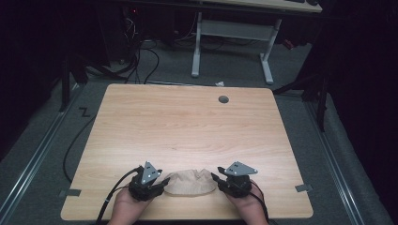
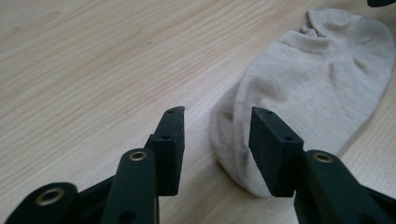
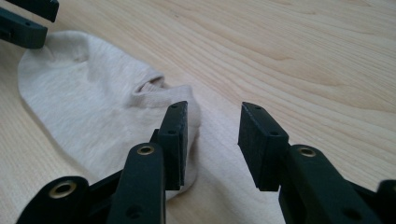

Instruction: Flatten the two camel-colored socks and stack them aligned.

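A beige ankle sock [image 1: 190, 183] lies flat on the wooden table [image 1: 187, 126] near its front edge, between the two grippers. My left gripper [image 1: 164, 180] is at the sock's left end. In the left gripper view its jaws [image 2: 217, 126] stand apart, with the sock's [image 2: 317, 79] rounded end between them, and the pads do not press on it. My right gripper [image 1: 215, 177] is at the sock's right end. In the right gripper view it [image 3: 212, 126] is open over the cuff end of the sock [image 3: 88, 102], and the left gripper's jaws [image 3: 23, 23] show beyond.
A round cable hole [image 1: 223, 99] sits near the table's far edge. Past the table stand a white-legged desk [image 1: 234, 33] and loose cables [image 1: 141, 56] on the grey floor. Tape marks [image 1: 69, 192] stick out at the front corners.
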